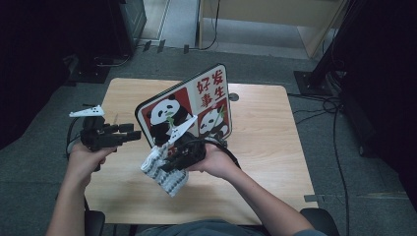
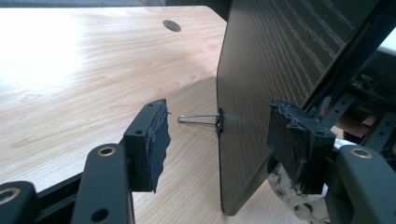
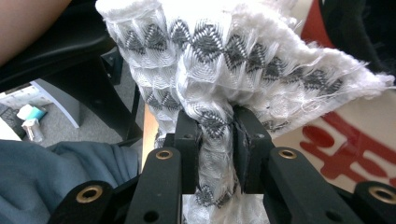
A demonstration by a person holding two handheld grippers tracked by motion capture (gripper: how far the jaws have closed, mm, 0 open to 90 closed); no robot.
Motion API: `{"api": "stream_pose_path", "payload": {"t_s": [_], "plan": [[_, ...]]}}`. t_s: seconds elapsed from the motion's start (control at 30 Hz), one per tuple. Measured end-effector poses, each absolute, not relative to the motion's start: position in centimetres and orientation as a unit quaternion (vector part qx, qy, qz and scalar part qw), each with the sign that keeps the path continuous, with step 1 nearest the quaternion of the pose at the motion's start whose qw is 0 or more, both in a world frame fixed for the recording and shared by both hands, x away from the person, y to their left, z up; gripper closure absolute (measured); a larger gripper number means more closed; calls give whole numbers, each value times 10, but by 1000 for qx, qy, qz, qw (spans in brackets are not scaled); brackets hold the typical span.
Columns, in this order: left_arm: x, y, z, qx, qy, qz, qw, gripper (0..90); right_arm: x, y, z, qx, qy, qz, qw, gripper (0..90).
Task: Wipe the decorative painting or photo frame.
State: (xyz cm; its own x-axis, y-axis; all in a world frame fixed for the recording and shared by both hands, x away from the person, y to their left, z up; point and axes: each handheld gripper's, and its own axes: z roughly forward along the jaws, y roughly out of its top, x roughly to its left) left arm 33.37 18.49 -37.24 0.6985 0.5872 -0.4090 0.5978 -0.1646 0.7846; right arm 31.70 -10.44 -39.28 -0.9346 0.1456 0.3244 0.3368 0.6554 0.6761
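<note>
**Cloth pinched beside the panda board**

The right gripper [image 3: 215,135] clamps a white patterned cloth [image 1: 164,172] above the table's [image 1: 265,147] near edge. The left gripper [image 1: 129,133] stands wide apart, holding nothing. Behind, the panda board [image 1: 189,105] stands tilted.

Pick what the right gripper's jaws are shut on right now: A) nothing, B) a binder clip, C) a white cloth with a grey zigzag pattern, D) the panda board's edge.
C: in the right gripper view the right gripper has both jaws pinched on a bunched fold of the white cloth, with the panda board behind it.
</note>
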Motion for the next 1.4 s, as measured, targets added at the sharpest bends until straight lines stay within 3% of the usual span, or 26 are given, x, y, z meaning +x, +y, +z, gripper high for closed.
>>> {"api": "stream_pose_path", "payload": {"t_s": [0.77,1.4], "plan": [[318,212,-364,747,408,10,524,381,313,-61,-346,-72,-910,-390,119,746],[317,220,-364,737,414,12,534,381,334,-44,-287,-58,-898,-428,87,746]]}}
